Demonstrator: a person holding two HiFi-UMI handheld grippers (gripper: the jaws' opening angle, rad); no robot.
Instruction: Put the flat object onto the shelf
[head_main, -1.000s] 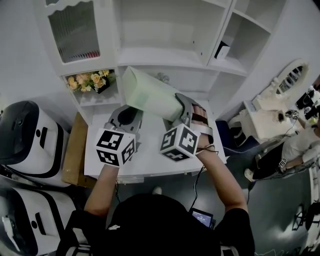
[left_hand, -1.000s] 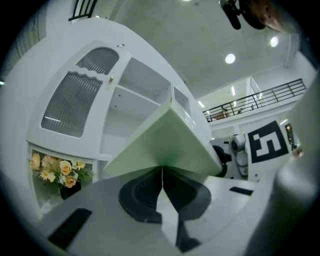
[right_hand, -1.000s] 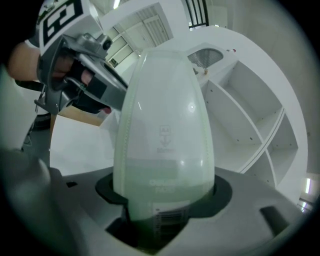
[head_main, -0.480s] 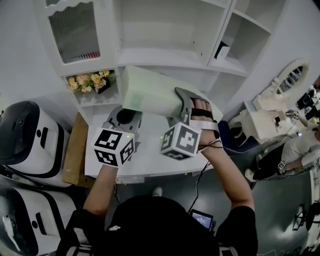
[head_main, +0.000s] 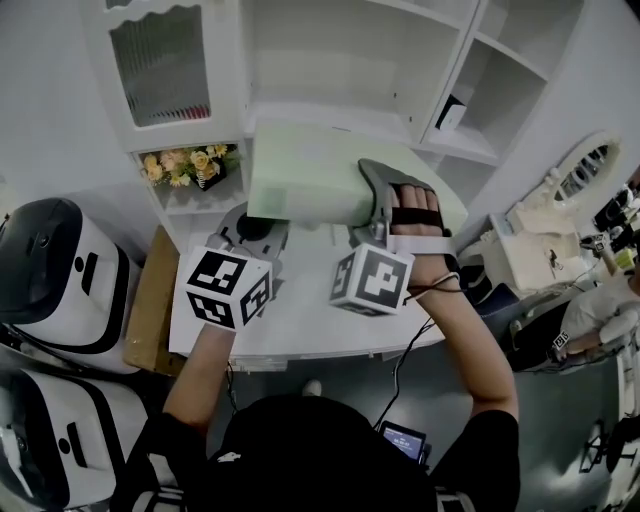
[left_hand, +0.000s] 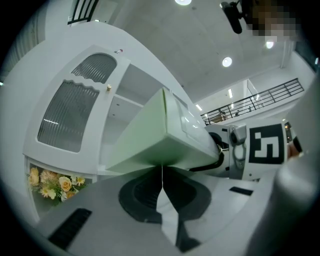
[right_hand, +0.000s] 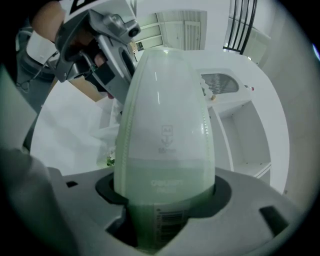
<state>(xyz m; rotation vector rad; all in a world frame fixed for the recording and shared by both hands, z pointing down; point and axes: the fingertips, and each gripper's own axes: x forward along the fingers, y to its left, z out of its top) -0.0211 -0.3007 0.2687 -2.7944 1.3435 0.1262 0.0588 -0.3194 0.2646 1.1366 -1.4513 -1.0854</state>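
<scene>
A pale green flat box (head_main: 310, 180) hangs in the air in front of the white shelf unit (head_main: 330, 105), its far edge close to the lower shelf board. My right gripper (head_main: 372, 200) is shut on the box's right end, seen close up as the green box (right_hand: 165, 135) between the jaws of the right gripper (right_hand: 165, 200). Below the box's left part, my left gripper (head_main: 250, 228) hovers over the table, shut and empty. In the left gripper view the left gripper (left_hand: 161, 172) has its jaws pressed together under the box (left_hand: 160, 135).
A white table (head_main: 300, 315) lies under both grippers. Flowers (head_main: 185, 165) sit in a low cubby at the left. A glass-fronted cabinet door (head_main: 160, 70) is above them. White and black machines (head_main: 50, 270) and a cardboard box (head_main: 150, 290) stand left; a vanity mirror (head_main: 585, 165) right.
My right gripper has lifted the green box and carried it toward the shelf, and the box now lies flatter. The left gripper has stayed almost where it was.
</scene>
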